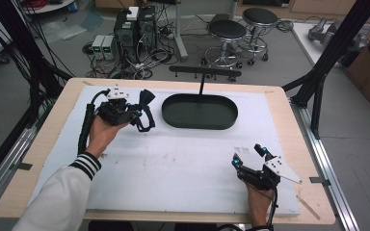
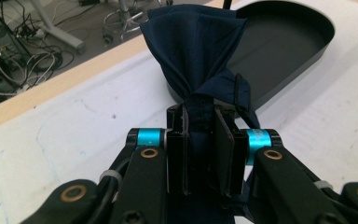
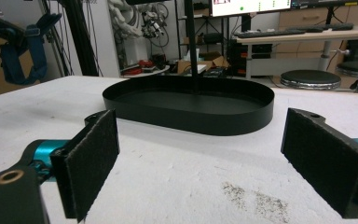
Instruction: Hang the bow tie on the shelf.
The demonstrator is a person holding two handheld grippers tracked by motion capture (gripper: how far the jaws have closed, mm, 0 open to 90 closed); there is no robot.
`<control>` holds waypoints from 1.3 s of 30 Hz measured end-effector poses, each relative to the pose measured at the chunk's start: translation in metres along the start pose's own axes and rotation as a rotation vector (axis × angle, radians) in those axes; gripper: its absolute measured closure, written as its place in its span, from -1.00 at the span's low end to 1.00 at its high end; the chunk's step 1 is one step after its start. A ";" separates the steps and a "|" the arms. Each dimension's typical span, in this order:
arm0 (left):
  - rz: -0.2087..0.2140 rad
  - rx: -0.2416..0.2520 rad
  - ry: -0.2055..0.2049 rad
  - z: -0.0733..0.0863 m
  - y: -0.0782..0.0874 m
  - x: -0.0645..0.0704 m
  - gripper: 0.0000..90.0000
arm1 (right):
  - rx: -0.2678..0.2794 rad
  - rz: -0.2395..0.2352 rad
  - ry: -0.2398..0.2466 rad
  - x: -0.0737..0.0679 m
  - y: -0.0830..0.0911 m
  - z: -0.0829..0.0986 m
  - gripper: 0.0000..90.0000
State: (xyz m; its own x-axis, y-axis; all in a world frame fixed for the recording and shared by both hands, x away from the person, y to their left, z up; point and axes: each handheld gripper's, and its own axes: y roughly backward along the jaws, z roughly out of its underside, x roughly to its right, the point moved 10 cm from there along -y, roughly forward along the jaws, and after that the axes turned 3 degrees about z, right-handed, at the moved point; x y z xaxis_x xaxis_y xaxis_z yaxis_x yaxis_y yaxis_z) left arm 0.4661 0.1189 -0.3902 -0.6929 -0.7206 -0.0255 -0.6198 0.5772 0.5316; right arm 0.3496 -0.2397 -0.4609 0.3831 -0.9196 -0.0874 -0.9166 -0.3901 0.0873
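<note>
A navy bow tie (image 2: 193,51) with a dark strap is pinched at its knot by my left gripper (image 2: 200,149), which is shut on it. In the high view the left gripper (image 1: 137,113) holds the bow tie (image 1: 145,98) above the white mat, just left of the black oval tray (image 1: 200,122). The tie's strap (image 1: 147,120) hangs in a loop below it. My right gripper (image 1: 248,155) rests low at the near right of the mat, open and with nothing between its pads (image 3: 91,161). It faces the tray (image 3: 191,119).
A thin black post (image 1: 203,83) with a crossbar rises behind the tray. The white mat (image 1: 173,163) covers most of the wooden table. Beyond the table are stools (image 1: 227,31), computer towers and cables on the floor.
</note>
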 end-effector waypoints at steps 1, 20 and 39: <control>0.000 0.000 0.000 0.000 0.000 0.000 0.69 | 0.000 0.000 0.000 0.000 0.000 0.000 -0.77; 0.043 0.158 -0.038 -0.062 -0.001 0.017 0.69 | -0.002 -0.001 -0.004 0.000 0.000 0.000 -0.77; 0.030 0.185 -0.066 -0.097 -0.032 0.021 0.69 | 0.000 0.000 -0.002 0.000 0.000 0.000 -0.77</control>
State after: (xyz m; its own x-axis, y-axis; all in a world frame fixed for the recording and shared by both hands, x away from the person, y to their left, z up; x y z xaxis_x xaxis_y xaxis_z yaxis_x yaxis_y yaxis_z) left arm 0.5070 0.0482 -0.3250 -0.7309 -0.6788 -0.0707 -0.6515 0.6631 0.3686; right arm 0.3494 -0.2396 -0.4608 0.3831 -0.9194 -0.0890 -0.9165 -0.3904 0.0870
